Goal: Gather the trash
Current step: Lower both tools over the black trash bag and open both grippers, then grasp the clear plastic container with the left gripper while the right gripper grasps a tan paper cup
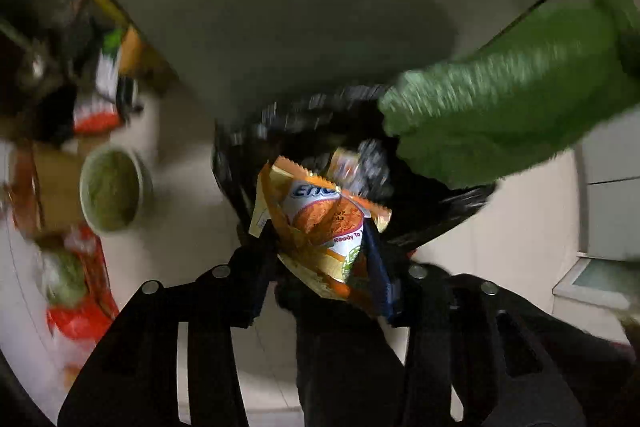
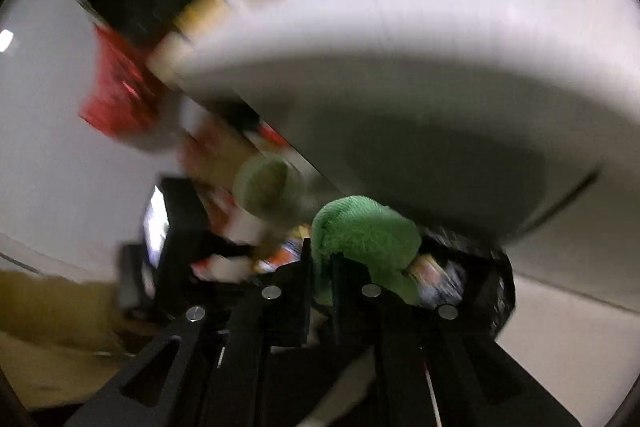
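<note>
My left gripper is shut on an orange and white snack wrapper and holds it over the open mouth of a black trash bag. More wrappers lie inside the bag. My right gripper is shut on a green cloth. The cloth also shows in the left wrist view, at the right of the bag's mouth. The bag with wrappers inside shows just beyond the right gripper. Both views are blurred.
A white round table edge hangs over the bag. A paper cup with green contents stands on the floor at the left, with red packets and boxes near it. A red bag hangs at the left.
</note>
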`<state>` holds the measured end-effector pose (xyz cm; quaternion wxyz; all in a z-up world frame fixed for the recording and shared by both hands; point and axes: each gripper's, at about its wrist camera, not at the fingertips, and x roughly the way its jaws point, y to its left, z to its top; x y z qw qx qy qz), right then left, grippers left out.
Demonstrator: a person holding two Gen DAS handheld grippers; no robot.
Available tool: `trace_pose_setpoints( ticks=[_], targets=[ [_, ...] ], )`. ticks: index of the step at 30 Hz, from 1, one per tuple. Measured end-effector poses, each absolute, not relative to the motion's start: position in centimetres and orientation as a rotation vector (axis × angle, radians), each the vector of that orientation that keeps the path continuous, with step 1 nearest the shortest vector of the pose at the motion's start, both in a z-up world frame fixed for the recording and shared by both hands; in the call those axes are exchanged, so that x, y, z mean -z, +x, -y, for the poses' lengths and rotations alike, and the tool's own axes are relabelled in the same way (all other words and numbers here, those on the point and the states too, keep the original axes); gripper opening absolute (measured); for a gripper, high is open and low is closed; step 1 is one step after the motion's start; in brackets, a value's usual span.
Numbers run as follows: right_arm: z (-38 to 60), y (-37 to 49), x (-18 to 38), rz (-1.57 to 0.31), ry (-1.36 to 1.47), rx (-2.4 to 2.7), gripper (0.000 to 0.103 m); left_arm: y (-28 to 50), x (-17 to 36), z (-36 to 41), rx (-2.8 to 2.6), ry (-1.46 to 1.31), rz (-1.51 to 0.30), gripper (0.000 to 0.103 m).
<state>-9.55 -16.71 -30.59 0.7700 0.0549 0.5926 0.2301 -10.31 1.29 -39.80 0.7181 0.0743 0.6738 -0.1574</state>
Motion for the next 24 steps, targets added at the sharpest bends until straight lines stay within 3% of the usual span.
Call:
trace_pose_setpoints(
  ticks=[1,2,3,4,8,14,17,22,24],
  targets=[
    [16.5,-9.5,32.5,-1.308,0.092,-0.472,0.018,-10.2,41.6,-1.2,0.338,0.165,-1.518,0.054],
    [16.3,-9.4,35.0,-1.337,0.057,-0.446,0.039,-10.0,43.7,-0.8,0.323,0.176,-1.543,0.068],
    [16.2,-9.3,37.3,-1.361,0.023,-0.405,0.052,-9.8,44.8,-0.6,0.317,0.187,-1.552,0.077],
    [16.2,-9.2,38.7,-1.372,0.002,-0.372,0.067,-9.7,46.0,-0.3,0.310,0.197,-1.561,0.077],
    [16.2,-8.5,43.7,-1.462,-0.024,-0.295,0.065,-8.9,49.9,-0.1,0.261,0.210,-1.627,0.077],
    [16.4,-8.8,41.9,-1.437,-0.013,-0.309,0.066,-8.9,48.2,-1.5,0.211,0.173,-1.600,0.077],
    [16.3,-9.0,36.5,-1.363,0.010,-0.365,0.066,-9.1,44.8,-1.1,0.216,0.182,-1.547,0.077],
    [15.6,-9.8,23.2,-1.116,0.031,-0.503,0.073,-10.1,33.4,-1.5,0.324,0.151,-1.355,0.078],
    [15.1,-9.5,17.5,-0.977,0.036,-0.547,0.081,-10.5,28.6,-1.9,0.347,0.139,-1.260,0.089]
  ],
)
